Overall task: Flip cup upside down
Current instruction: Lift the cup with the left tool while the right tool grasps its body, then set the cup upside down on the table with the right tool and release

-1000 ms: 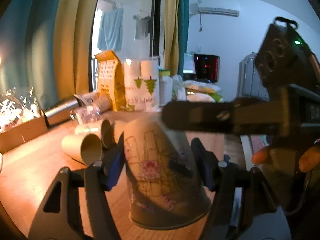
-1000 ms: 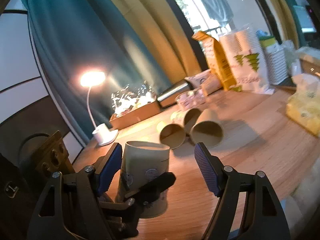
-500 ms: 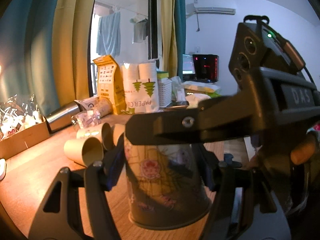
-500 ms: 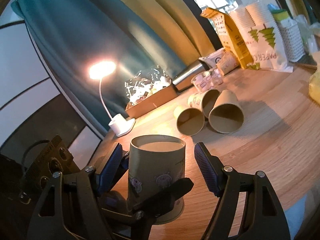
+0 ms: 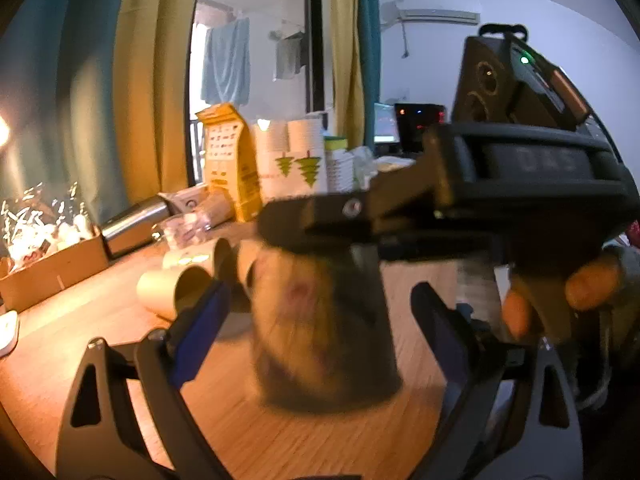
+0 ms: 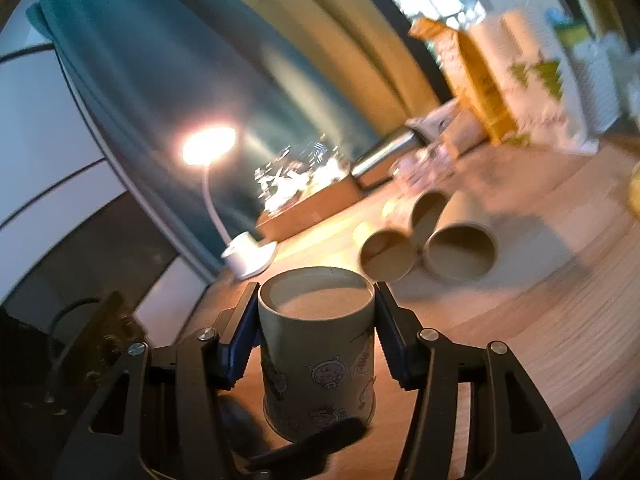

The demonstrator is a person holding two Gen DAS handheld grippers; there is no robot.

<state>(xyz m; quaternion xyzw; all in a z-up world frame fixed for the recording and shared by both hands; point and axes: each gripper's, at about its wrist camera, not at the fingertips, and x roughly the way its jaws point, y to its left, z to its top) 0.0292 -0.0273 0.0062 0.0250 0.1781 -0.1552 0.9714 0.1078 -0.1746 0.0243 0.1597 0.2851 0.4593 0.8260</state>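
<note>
A printed paper cup (image 6: 318, 356) stands upside down on the wooden table, wide rim down, base up. My right gripper (image 6: 316, 304) is shut on the cup near its base, blue pads pressed on both sides. In the left wrist view the same cup (image 5: 320, 332) looks blurred, and my left gripper (image 5: 318, 316) is open around it with gaps on both sides. The right gripper's black body (image 5: 480, 200) crosses over the cup's top there, held by a hand.
Three plain paper cups (image 6: 428, 240) lie on their sides behind. A lit white desk lamp (image 6: 208, 148), a cardboard box (image 6: 308, 208), a steel flask (image 5: 132, 224), a yellow bag (image 5: 228, 160) and packs of paper cups (image 5: 296, 160) stand along the back.
My left gripper let go of the cup and opened wide. My right gripper came down over the cup and closed on it near its base.
</note>
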